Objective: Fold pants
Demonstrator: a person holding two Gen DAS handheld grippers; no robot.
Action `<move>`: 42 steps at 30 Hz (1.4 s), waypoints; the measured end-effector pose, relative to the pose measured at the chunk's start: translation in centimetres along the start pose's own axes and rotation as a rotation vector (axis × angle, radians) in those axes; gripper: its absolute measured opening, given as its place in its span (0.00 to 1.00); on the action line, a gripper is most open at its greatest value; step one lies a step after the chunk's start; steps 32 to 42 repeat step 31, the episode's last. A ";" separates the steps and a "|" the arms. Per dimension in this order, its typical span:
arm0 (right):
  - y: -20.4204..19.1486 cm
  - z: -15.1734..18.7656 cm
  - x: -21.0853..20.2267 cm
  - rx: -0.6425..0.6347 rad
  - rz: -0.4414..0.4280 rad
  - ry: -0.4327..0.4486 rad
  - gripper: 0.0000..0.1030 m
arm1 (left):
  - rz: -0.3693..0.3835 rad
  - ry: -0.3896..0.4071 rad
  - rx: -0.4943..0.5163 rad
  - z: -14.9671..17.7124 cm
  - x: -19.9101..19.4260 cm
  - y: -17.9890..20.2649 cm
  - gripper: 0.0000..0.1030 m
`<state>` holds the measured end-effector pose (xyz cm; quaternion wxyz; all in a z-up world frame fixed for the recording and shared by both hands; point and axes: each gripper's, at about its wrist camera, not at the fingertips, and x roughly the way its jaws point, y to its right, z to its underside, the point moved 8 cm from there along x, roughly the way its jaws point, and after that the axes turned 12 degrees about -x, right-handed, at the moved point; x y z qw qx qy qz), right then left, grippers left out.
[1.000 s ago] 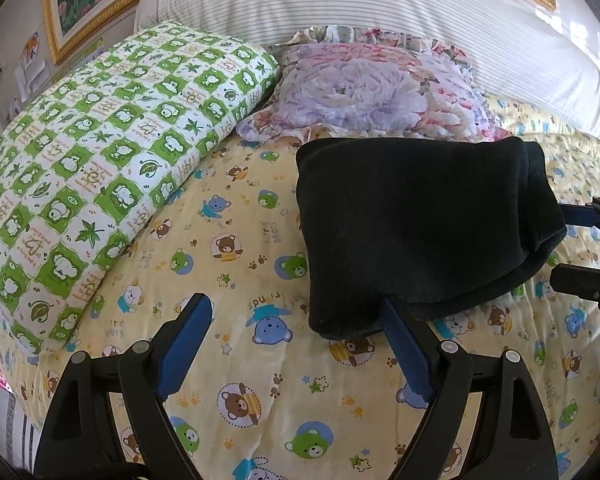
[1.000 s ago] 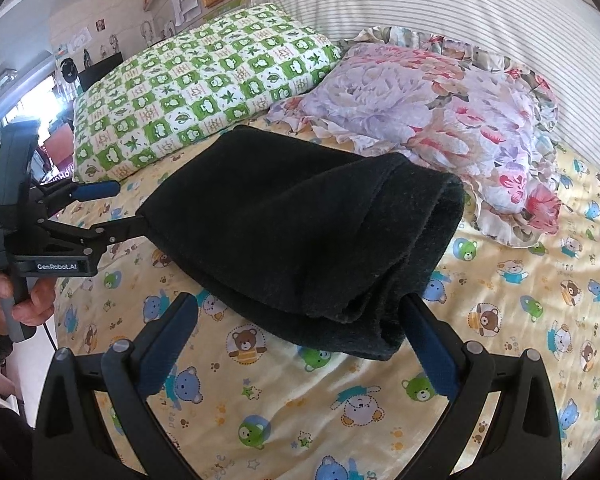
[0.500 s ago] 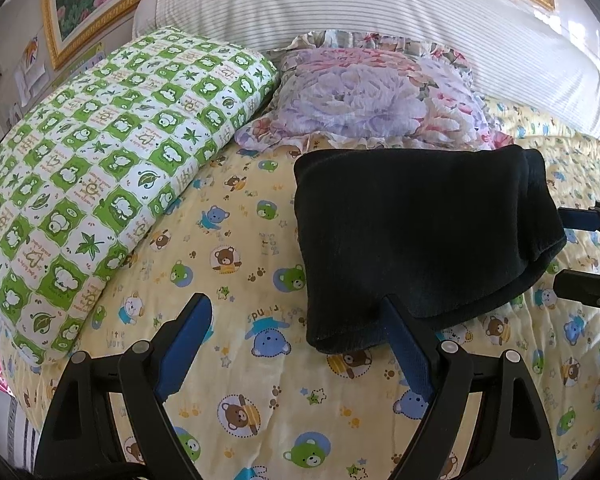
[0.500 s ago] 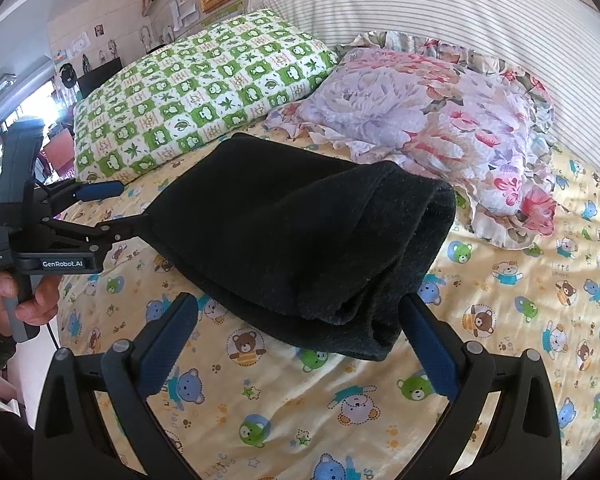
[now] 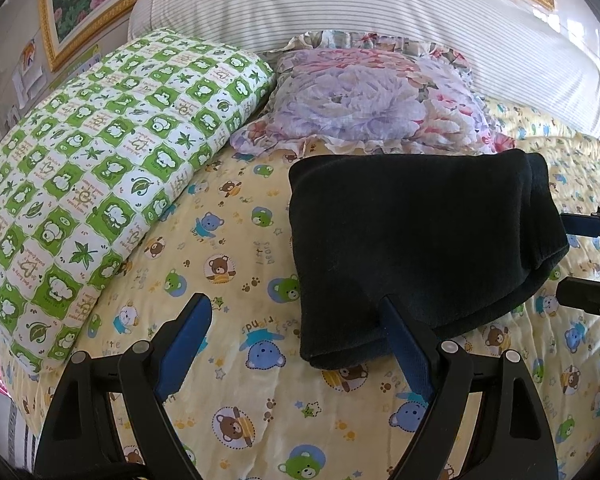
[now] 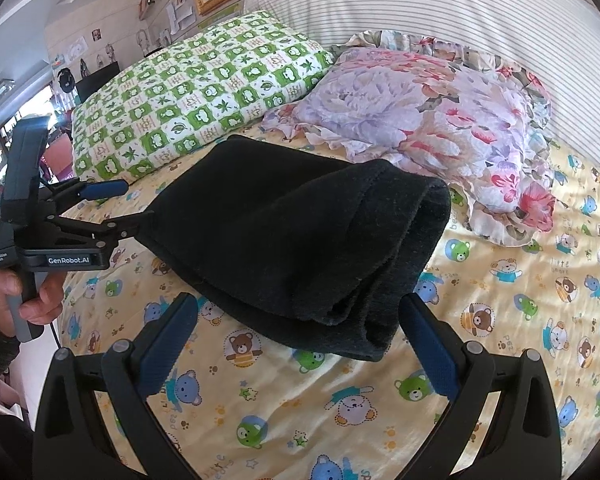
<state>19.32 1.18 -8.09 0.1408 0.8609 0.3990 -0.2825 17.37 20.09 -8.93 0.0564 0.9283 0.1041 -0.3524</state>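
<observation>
Pants (image 5: 420, 240) are lying folded into a thick dark bundle on the bear-print sheet (image 5: 228, 240), ahead of both grippers and just short of the floral pillow (image 5: 364, 104). The left gripper (image 5: 296, 320) is standing with its jaws spread wide and gripping nothing; its right finger is sitting at the near edge of the bundle, its left finger over bare sheet. The right gripper (image 6: 300, 320) is likewise released, its two fingers flanking the bundle's near corner without pinching it. Judged from this, the fold is looking complete and both tools are sitting clear so the cloth stays settled.

The right wrist view is showing what the left cannot: the stacked layers at the bundle's open end, the person's hand (image 6: 24, 296) gripping the left tool's handle, and that tool's lower finger meeting the far corner of the cloth. Whether it is touching or only overlapping cannot be told. The left wrist view is showing the bundle's flat top, its long side, and the green checked pillow (image 5: 100, 180) well to the left.
</observation>
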 end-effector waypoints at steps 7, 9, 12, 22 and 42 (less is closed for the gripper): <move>0.1 0.0 0.0 0.001 0.000 0.001 0.98 | -0.003 -0.001 0.001 -0.1 0.1 0.1 0.84; 0.2 0.0 0.0 0.003 0.000 0.000 0.98 | 0.000 0.000 0.001 -0.1 0.1 0.1 0.84; 0.3 0.1 0.0 0.016 -0.001 0.002 0.98 | -0.003 0.002 0.005 -0.1 0.0 0.2 0.84; 1.1 0.0 -1.0 0.063 -0.001 0.025 0.98 | -0.005 0.009 0.025 -0.3 -0.6 1.0 0.84; 2.2 -0.2 -1.2 0.115 -0.005 0.049 0.98 | 0.008 -0.004 0.035 -0.8 -0.8 2.3 0.84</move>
